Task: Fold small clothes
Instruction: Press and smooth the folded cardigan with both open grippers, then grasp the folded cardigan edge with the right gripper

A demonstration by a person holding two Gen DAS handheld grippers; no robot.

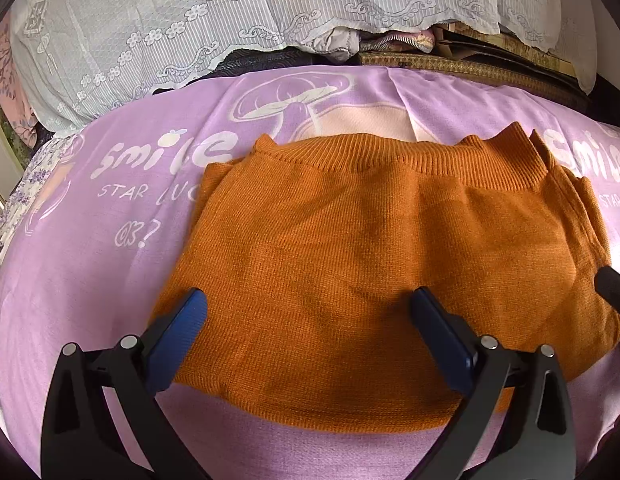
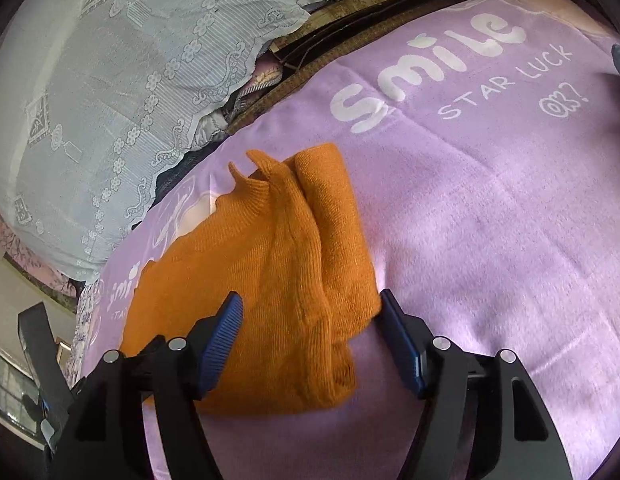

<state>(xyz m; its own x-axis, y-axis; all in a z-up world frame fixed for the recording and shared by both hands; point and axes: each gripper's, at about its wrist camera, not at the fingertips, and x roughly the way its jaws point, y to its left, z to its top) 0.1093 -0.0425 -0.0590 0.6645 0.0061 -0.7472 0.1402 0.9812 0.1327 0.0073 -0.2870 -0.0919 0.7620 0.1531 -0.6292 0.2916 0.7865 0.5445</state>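
A lilac blanket [image 1: 90, 280] printed with "smile" lettering and a mushroom covered the bed ahead of both claws, and beyond it white lace fabric [image 1: 150, 24] draped over piled things. An orange knit sweater [image 1: 369, 248] lay flat on the blanket, folded, its long axis running across between the fingers of the left claw [image 1: 308, 308] and its ribbed collar pointing away from that claw. The left claw stood wide open over the near hem, holding nothing. The right claw [image 2: 310, 312] was likewise spread wide, straddling the sweater's folded sleeve edge without gripping it.
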